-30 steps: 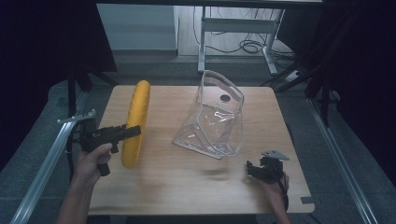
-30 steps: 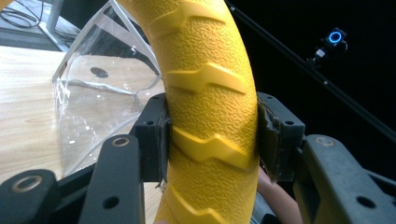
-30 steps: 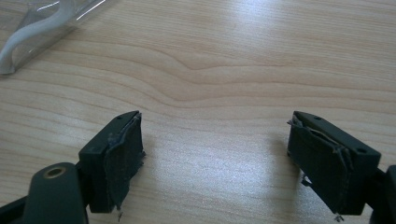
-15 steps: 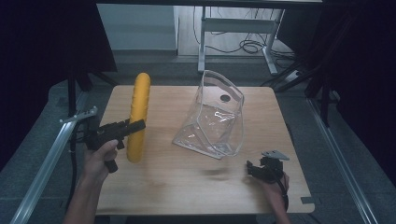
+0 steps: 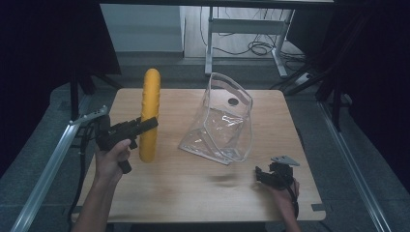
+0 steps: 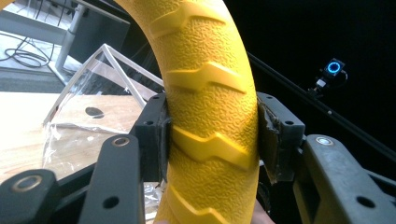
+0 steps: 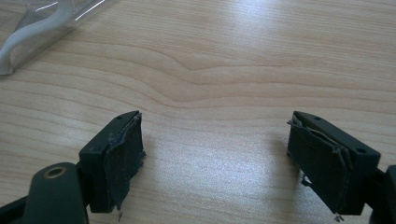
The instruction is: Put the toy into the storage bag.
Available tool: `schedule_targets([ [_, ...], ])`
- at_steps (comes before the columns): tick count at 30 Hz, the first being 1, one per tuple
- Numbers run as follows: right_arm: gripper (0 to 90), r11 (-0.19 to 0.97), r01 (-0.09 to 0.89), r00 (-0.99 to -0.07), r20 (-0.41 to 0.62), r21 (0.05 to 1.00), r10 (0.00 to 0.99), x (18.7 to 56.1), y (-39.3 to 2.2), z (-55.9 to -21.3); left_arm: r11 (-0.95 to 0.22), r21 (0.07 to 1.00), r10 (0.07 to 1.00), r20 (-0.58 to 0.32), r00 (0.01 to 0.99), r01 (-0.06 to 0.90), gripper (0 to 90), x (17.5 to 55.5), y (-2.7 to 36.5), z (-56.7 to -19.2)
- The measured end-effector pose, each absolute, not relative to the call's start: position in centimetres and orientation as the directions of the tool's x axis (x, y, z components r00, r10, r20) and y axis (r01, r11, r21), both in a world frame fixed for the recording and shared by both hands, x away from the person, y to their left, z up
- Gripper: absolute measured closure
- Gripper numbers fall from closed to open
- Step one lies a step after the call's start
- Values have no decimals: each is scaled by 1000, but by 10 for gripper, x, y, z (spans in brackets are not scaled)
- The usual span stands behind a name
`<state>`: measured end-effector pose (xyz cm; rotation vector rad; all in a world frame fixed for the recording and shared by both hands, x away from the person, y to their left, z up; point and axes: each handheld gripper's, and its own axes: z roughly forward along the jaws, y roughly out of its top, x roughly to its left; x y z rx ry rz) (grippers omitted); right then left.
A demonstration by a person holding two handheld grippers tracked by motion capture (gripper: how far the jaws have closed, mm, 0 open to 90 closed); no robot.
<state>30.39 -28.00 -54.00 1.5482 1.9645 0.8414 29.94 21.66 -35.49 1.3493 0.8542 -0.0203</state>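
A yellow ring with a moulded tread stands on edge above the left part of the wooden table. My left gripper is shut on its rim, and in the left gripper view both pads press the yellow ring from either side. A clear plastic bag with white edging stands open at the table's middle, also seen behind the ring as the clear bag. My right gripper rests low near the table's front right, open, with bare wood between its pads.
A corner of the clear bag lies at the top left of the right gripper view. Metal rails run along both sides of the table. A desk frame and cables stand beyond the far edge.
My left gripper has lifted the yellow ring and carried it to the right, closer to the bag. The ring now stands more upright. The right gripper has kept still.
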Motion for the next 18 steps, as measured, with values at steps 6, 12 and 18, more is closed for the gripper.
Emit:
schedule_targets([
  [6, 186, 160, 666, -227, -6, 729, 974, 304, -280, -540, 278, 837, 444, -547, 710, 471, 509, 302, 212, -353],
  [12, 186, 157, 666, -226, -4, 729, 974, 304, -280, -540, 312, 828, 432, -561, 706, 467, 510, 305, 209, -350],
  [18, 186, 158, 666, -225, -6, 729, 974, 304, -280, -540, 344, 820, 434, -570, 698, 457, 509, 308, 204, -352],
])
